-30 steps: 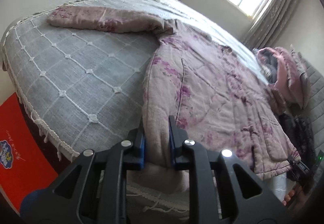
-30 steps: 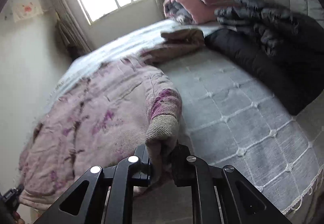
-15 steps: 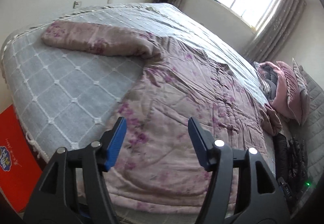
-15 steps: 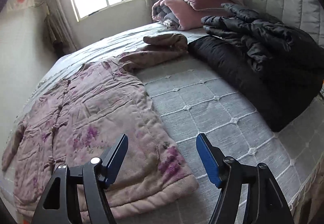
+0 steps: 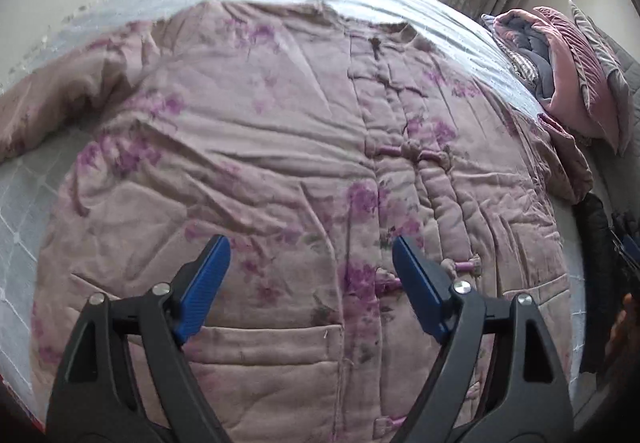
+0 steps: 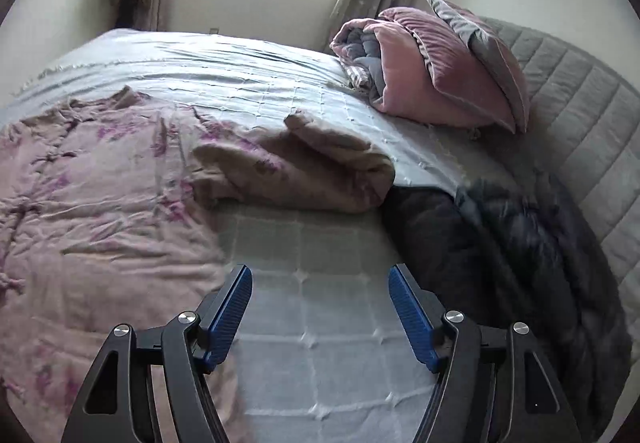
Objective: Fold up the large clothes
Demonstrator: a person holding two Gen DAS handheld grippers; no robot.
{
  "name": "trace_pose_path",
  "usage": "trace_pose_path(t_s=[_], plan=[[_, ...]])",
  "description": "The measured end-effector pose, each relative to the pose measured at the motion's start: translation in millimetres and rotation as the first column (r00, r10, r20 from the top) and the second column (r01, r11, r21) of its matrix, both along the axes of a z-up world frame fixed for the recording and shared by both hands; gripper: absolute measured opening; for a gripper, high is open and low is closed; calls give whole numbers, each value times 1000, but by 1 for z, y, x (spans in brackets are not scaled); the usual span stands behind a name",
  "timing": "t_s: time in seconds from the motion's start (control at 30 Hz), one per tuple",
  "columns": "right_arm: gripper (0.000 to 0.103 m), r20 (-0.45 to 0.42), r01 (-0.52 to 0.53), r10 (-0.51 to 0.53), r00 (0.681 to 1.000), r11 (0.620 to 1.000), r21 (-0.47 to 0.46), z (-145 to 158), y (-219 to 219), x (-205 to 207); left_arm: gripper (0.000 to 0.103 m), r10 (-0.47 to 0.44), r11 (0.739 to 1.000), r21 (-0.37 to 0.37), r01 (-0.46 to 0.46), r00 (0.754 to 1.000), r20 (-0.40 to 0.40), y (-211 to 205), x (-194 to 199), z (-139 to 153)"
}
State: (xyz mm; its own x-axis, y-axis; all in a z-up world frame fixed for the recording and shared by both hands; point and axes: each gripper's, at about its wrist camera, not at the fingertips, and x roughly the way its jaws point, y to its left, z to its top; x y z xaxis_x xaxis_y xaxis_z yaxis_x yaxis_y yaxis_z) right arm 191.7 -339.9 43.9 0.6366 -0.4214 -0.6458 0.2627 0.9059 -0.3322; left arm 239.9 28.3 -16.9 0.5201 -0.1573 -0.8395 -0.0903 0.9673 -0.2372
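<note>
A quilted pink floral jacket [image 5: 280,147] lies flat on the grey bed [image 6: 312,323], hem nearest, collar apparently far. The left gripper [image 5: 306,263] hangs over it, jaws just opened, empty. The right gripper [image 6: 320,295], likewise freshly parted, shows a crumpled sleeve [image 6: 304,171] ahead and a black coat [image 6: 500,243] rightward.

Left claw [image 5: 306,243] has just been opening; both it and right claw [image 6: 320,275] gape empty.
</note>
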Motion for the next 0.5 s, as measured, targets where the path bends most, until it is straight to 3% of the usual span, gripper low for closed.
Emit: trace_pose_path(t_s=[0.07, 0.17, 0.23, 0.3, 0.4, 0.43, 0.47, 0.5], plan=[[72, -19, -14, 13, 1000, 998, -56, -2, -11, 47, 83, 9, 998, -65, -9, 1000, -6, 8, 3, -7], [72, -99, -9, -10, 995, 982, -188, -16, -23, 122, 83, 24, 998, -59, -24, 1000, -4, 13, 3, -9], [72, -148, -10, -37, 988, 952, -307, -32, -27, 169, 83, 22, 998, -51, -22, 1000, 5, 13, 4, -9], [72, -187, -44, -50, 981, 884, -465, -54, -24, 206, 83, 5, 1000, -24, -5, 1000, 5, 10, 6, -12], [70, -299, -158, -40, 953, 779, -607, -93, -21, 243, 83, -19, 999, 26, 19, 1000, 2, 5, 12, -17], [62, -310, -155, -60, 949, 767, -622, -99, -25, 250, 83, -20, 999, 33, 20, 1000, 4, 4, 13, -18], [41, -301, -133, -69, 951, 787, -603, -97, -32, 254, 83, -21, 999, 38, 21, 1000, 5, 4, 13, -18], [16, -285, -87, -89, 955, 829, -552, -89, -44, 255, 83, -24, 999, 41, 24, 1000, 5, 3, 13, -18]])
